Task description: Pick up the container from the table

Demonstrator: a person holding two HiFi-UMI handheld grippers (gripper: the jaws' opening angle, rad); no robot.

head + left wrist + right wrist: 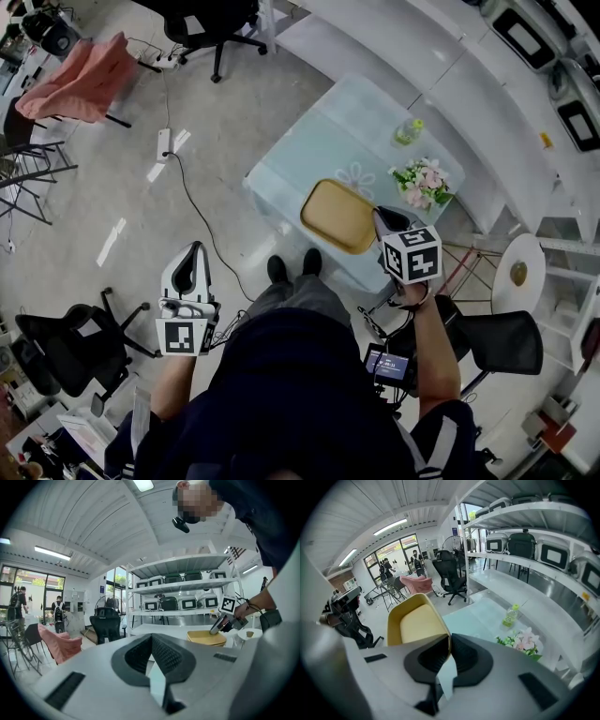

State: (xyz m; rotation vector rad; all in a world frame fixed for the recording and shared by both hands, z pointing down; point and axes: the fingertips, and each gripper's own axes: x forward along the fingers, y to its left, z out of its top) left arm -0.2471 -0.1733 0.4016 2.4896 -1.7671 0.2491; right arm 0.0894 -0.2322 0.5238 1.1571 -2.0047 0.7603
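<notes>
Right gripper view catches what the marker cube [412, 253] hides from the head view: right tool [449, 641] nearly closed, pinching the rim of the yellow container [417, 623] over the glass desk [483, 616], left tool [151, 641] shut, empty.

Container [417, 620]: yellow plastic, smooth, matt. Table [323, 136]: pale frosted top, glass-like, faint sheen. Right gripper [449, 641] and left gripper [152, 641]: smooth matt grey plastic shells; pads [465, 654] black, finely ribbed, rubbery. Bottle [408, 132]: clear plastic. Floor [206, 122]: pale, polished, glossy. Draped cloth [84, 80]: pink, soft, matt fabric. Shelving [520, 515]: white, smooth, metal by look.
</notes>
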